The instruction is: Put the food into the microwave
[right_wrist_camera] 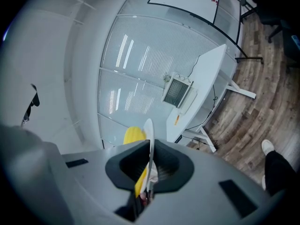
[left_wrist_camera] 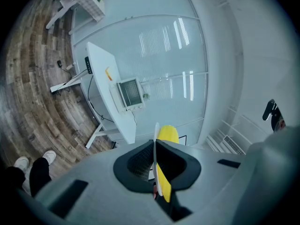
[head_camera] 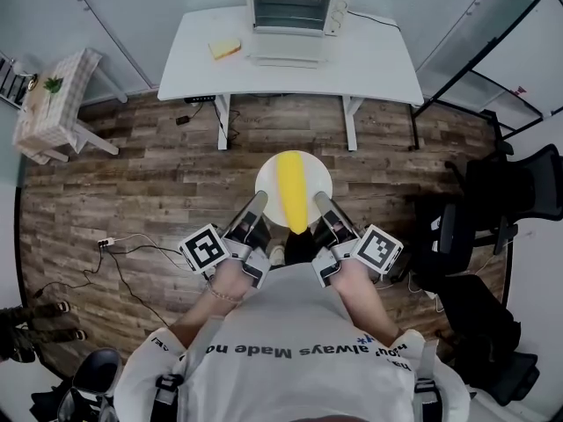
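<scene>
- The left gripper (head_camera: 259, 200) and right gripper (head_camera: 322, 200) are each clamped narrow on the rim of one white plate (head_camera: 268, 176): the left takes its left edge, the right its right edge.
- The long yellow food (head_camera: 292, 192) lies along the plate's middle, loose, carried over the wooden floor (head_camera: 149, 183).
- The microwave (head_camera: 294, 7) stands on the far white table (head_camera: 378, 64), well apart from the plate. Its door looks let down, though it is too small to be sure.
- Risk: thin rim grips could slip if either hand twists.
- Risk: uneven hands on the walk would tilt the plate, and the rounded food would likely roll off.
- Risk: the plate's edge could knock the opening.
</scene>
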`<state>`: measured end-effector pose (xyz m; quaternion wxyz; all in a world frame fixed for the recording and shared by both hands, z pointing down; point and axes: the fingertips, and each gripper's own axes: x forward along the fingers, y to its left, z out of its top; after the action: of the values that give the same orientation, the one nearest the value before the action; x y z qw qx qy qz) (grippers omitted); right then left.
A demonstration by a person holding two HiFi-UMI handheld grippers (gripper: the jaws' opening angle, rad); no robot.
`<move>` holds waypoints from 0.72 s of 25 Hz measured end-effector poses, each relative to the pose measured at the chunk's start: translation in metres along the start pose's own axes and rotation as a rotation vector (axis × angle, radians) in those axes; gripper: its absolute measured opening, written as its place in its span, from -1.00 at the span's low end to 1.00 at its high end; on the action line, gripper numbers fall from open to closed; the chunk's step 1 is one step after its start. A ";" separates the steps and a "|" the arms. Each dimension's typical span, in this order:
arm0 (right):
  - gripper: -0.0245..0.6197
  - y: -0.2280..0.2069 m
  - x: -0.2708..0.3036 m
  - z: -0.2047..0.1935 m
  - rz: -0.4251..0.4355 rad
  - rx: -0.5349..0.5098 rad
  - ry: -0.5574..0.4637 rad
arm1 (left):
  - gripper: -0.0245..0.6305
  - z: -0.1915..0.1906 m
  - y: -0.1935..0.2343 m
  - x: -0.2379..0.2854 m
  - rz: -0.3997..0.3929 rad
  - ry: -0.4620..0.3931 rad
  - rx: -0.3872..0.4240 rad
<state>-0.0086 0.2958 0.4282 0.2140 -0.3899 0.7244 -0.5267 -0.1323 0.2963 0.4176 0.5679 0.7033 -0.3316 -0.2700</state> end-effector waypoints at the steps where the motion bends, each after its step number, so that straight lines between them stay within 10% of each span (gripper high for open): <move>1: -0.84 -0.001 0.004 0.004 0.003 0.001 0.001 | -0.87 0.002 0.001 0.005 0.000 -0.001 0.002; 18: -0.84 -0.035 0.073 0.112 0.014 0.005 0.004 | -0.87 0.043 0.009 0.131 0.006 -0.007 0.011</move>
<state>0.0394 0.1662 0.4283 0.2174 -0.3832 0.7262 -0.5278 -0.0835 0.1672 0.4169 0.5635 0.7047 -0.3371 -0.2689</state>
